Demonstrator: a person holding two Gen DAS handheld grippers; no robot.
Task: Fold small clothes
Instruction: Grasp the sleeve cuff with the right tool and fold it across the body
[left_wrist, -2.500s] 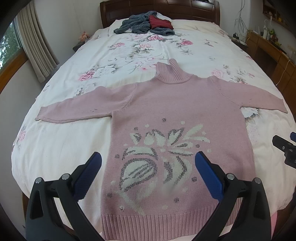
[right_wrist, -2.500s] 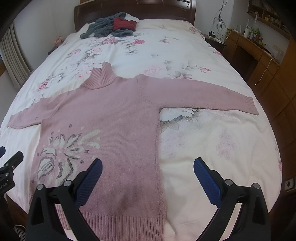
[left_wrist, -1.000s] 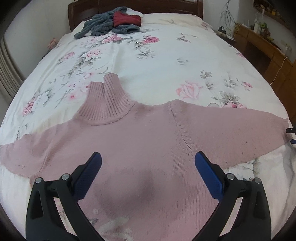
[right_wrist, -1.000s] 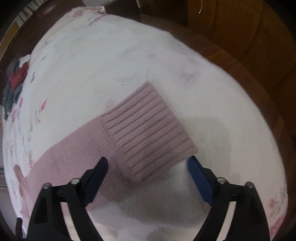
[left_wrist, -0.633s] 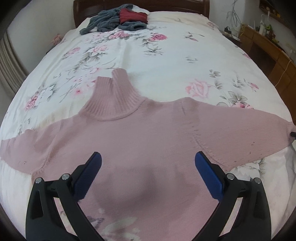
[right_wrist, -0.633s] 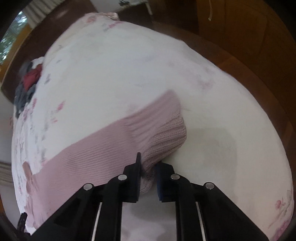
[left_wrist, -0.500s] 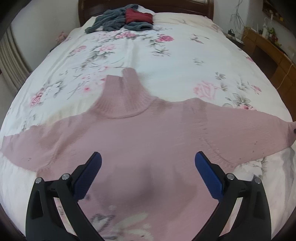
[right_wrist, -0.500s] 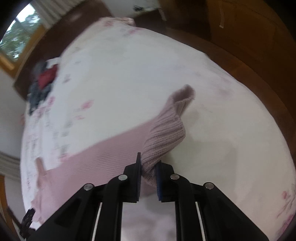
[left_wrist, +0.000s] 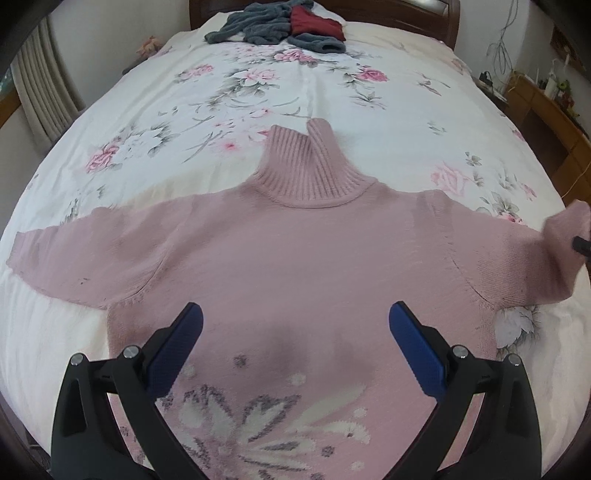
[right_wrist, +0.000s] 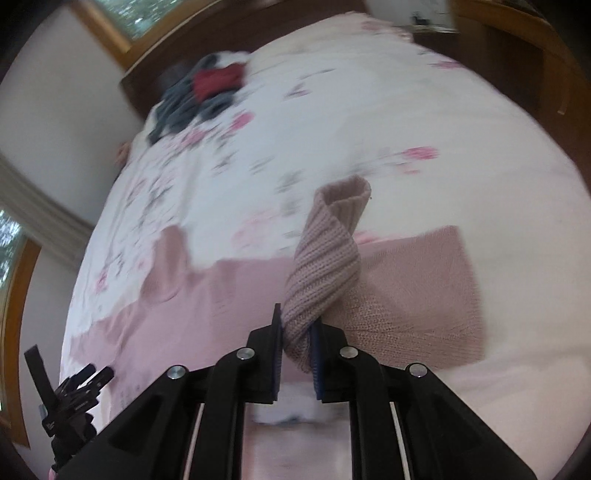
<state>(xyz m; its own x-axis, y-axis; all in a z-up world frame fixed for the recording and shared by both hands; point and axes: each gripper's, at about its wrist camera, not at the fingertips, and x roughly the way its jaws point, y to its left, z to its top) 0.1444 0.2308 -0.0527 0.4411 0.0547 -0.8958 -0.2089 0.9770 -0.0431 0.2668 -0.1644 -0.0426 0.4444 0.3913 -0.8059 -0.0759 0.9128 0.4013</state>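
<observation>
A pink knitted turtleneck sweater (left_wrist: 295, 258) with a white and grey flower pattern lies face up on the floral bedspread (left_wrist: 258, 96). The right tool (right_wrist: 297, 334) is clamped on its ribbed sleeve cuff (right_wrist: 325, 251), lifted and twisted above the bed. The left tool (left_wrist: 295, 332), fingers wide apart, hovers over the chest.

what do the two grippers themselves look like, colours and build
Both match: the left gripper and the right gripper have matte black angular linkage arms with round silver pivot pins, and flat blue pads on the inner faces of the fingers. No cables, markings, hands or sleeves show.
</observation>
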